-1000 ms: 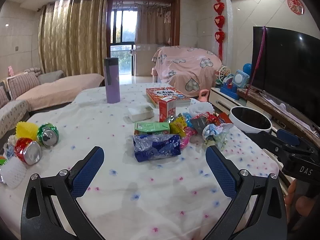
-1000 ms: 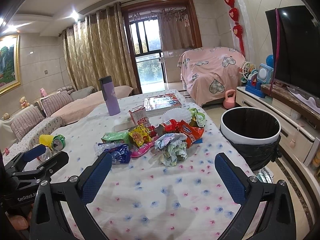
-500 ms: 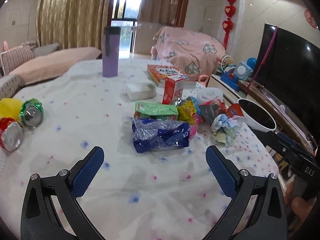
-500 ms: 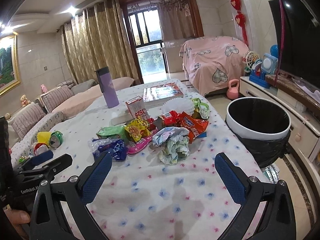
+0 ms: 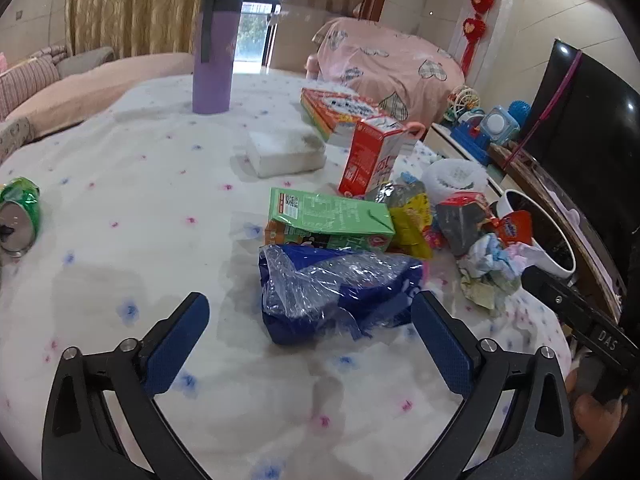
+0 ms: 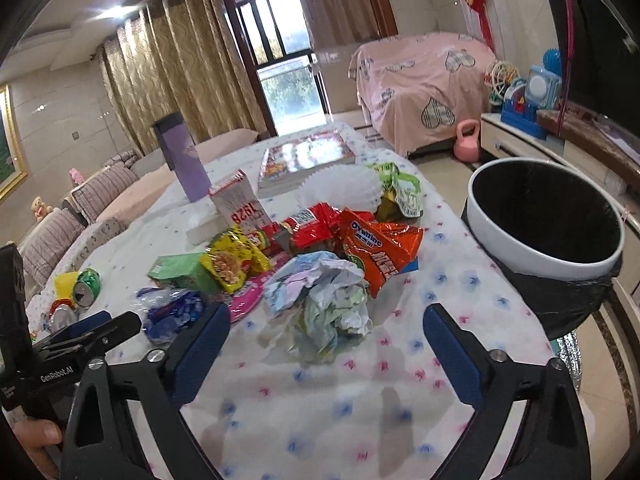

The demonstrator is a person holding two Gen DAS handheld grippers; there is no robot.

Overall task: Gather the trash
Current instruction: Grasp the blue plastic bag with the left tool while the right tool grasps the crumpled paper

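Left wrist view: my left gripper (image 5: 306,320) hangs with fingers spread wide, holding nothing, just short of the blue plastic wrapper (image 5: 336,292) lying mid-table (image 5: 120,184). Behind it, a green carton (image 5: 328,220); beyond that, a red carton (image 5: 372,156) standing upright; a purple tumbler (image 5: 214,52) toward the far edge. The wrapper looks light, crinkly and slippery — I judge a pinch across its bunched middle safest.

Right wrist view: my right gripper (image 6: 326,332) is likewise spread and empty, lined up on the crumpled paper wad (image 6: 324,296) near the table's right edge. Orange snack packet (image 6: 380,252) just behind. Black-lined bin (image 6: 548,220) stands beside that edge. The wad appears soft and compressible — I would close on its bulk.
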